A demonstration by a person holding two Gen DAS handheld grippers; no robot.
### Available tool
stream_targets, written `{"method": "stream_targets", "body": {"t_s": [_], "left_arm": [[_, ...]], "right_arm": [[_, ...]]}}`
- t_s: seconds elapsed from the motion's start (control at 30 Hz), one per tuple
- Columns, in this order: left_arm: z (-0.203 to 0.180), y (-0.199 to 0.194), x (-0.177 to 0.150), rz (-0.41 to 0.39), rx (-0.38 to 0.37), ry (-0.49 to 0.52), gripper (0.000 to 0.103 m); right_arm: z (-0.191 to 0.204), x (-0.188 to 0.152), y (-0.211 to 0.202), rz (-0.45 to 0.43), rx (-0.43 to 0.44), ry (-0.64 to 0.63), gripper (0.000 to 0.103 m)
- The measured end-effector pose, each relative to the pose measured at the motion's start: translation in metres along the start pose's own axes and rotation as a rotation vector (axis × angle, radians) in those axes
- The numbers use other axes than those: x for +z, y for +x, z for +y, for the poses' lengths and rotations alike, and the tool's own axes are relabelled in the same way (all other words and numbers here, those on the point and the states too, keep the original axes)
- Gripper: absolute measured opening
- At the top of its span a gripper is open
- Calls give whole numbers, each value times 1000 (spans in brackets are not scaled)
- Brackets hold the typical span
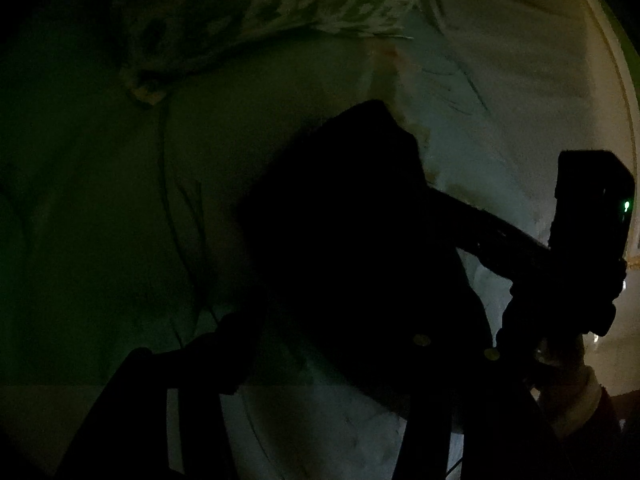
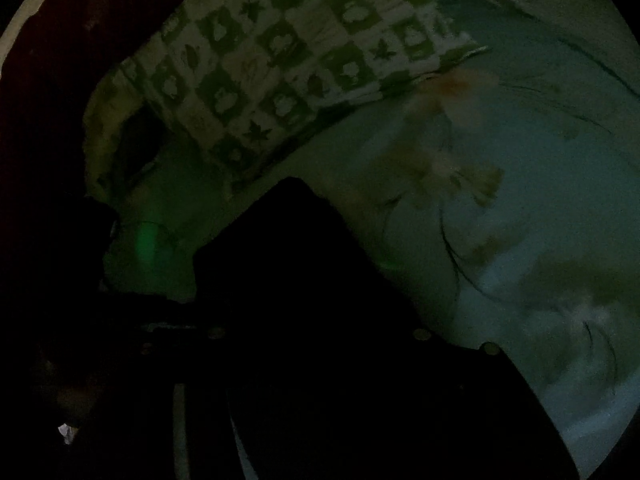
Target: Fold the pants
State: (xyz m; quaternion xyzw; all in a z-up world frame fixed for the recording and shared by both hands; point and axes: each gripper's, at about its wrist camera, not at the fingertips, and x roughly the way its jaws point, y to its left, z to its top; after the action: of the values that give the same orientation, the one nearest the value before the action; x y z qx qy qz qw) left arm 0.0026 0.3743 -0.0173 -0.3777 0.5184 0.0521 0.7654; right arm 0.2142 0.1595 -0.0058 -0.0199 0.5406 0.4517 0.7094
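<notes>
Left wrist view is showing one dark pair of pants [image 1: 352, 248] lying mid-frame on a pale bedsheet [image 1: 500, 100]. One patterned pillow [image 2: 288, 64] is sitting upper left. Two tools are appearing: left tool [image 1: 320, 380], right tool [image 2: 320, 400]; their spread I cannot tell.

Very dim, green-tinged fisheye views (black vignetted corners), heavy shadow.

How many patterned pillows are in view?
1: a checked pillow at the far end of the sheet, beyond the dark pants. Darkness may hide others.
</notes>
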Motion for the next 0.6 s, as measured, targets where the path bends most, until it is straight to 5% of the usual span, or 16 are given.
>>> {"method": "stream_targets", "body": {"t_s": [0.33, 0.6], "left_arm": [[4, 9, 5, -12, 11, 3, 48], [-4, 8, 12, -36, 28, 33, 22]], "right_arm": [[-20, 20, 31, 47, 30, 22, 51], [-17, 24, 36, 53, 45, 17, 25]]}}
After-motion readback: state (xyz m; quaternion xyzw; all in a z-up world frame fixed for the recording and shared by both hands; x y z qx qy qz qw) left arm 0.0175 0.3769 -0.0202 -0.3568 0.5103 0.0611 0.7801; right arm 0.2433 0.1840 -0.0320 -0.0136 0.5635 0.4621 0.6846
